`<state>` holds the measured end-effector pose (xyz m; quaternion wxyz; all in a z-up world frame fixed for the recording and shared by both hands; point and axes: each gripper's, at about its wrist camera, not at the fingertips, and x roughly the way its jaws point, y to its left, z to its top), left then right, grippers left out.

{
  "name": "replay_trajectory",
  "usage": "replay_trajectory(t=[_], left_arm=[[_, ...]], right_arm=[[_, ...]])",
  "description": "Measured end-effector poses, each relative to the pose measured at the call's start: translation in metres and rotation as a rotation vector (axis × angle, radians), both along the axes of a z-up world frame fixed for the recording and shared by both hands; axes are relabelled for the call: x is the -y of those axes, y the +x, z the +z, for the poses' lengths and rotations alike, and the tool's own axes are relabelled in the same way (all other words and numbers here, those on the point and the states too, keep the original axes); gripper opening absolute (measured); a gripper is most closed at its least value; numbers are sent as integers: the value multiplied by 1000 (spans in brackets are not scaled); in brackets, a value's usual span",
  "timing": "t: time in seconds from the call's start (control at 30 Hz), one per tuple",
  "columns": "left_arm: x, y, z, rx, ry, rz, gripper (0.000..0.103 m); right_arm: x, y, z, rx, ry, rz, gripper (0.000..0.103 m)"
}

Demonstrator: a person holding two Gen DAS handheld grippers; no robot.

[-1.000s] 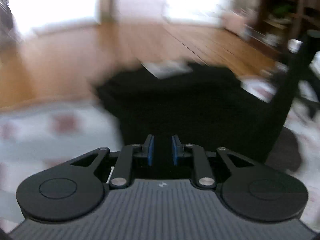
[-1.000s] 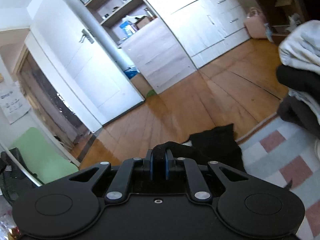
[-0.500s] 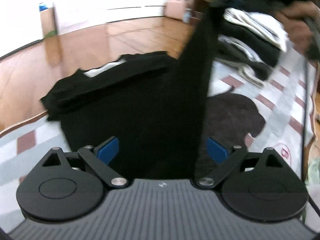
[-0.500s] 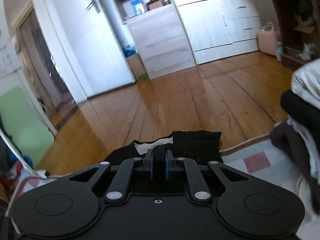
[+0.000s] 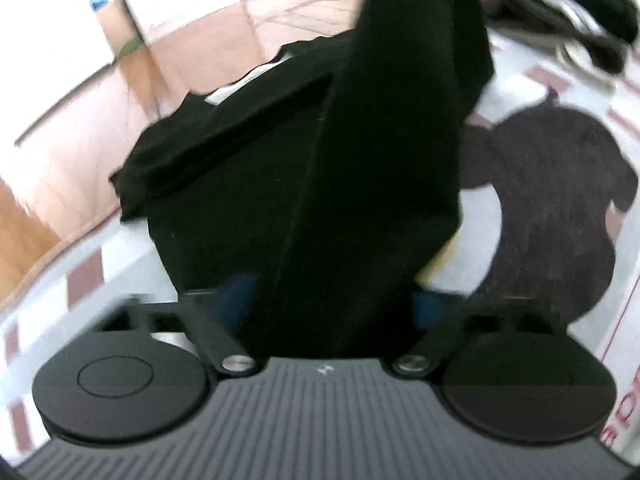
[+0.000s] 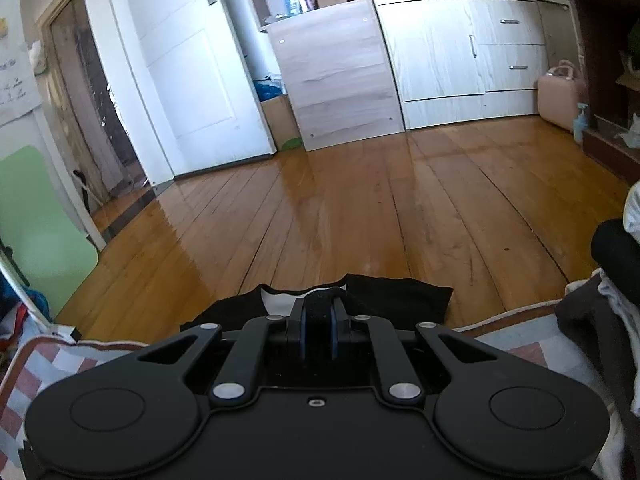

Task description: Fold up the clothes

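A black garment [image 5: 256,168] lies partly on the checked rug [image 5: 84,280] and partly on the wooden floor, its white neck label at the far end. One part of it rises as a taut fold toward the top of the left wrist view. My left gripper [image 5: 332,300] sits low over the near end of that fold. Its jaws are closing, the blurred blue pads [image 5: 236,292] still wide apart with the cloth between them. My right gripper [image 6: 318,312] is shut on a bunched fold of the black garment [image 6: 400,300], held above the rug's edge.
A dark brown garment [image 5: 560,200] lies flat on the rug to the right. A pile of black and white clothes [image 5: 580,8] is heaped beyond it, and the same pile of clothes [image 6: 616,248] shows at the right edge. Wooden floor [image 6: 360,208], cabinets [image 6: 432,52] and a white door [image 6: 188,80] lie ahead.
The left jaws went from shut to wide open and have come down close over the black cloth. The right gripper kept its hold, rolled level and shifted sideways, pulling the fold up.
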<state>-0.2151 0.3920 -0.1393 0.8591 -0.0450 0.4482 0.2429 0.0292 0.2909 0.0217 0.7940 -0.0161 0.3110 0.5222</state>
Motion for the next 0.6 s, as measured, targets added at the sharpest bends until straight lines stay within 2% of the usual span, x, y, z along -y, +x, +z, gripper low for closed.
replay_trajectory(t=[0.03,0.1,0.27,0.37,0.47,0.5,0.6], left_arm=[[-3,-2,3,8,12,22,18],[-5,-8,10,22,65,63,17],[4,-13,22,59,105,55,17],[11,-11,14,10,128,41,16],[14,-15,12,0,122,46,16],[15,-16,12,1,124,48,16],[19,-17,18,16,167,55,14]], right_arm=[[0,0,-3,-8,4,-10,14],[4,-1,-10,-30,11,-42,14],[29,-15,-31,-151,72,-169,14],[42,-35,-40,-117,10,-184,14],[57,-55,-33,-15,-44,-206,14],[63,-61,-30,9,-49,-209,14],[88,-66,-20,-1,15,-180,14]])
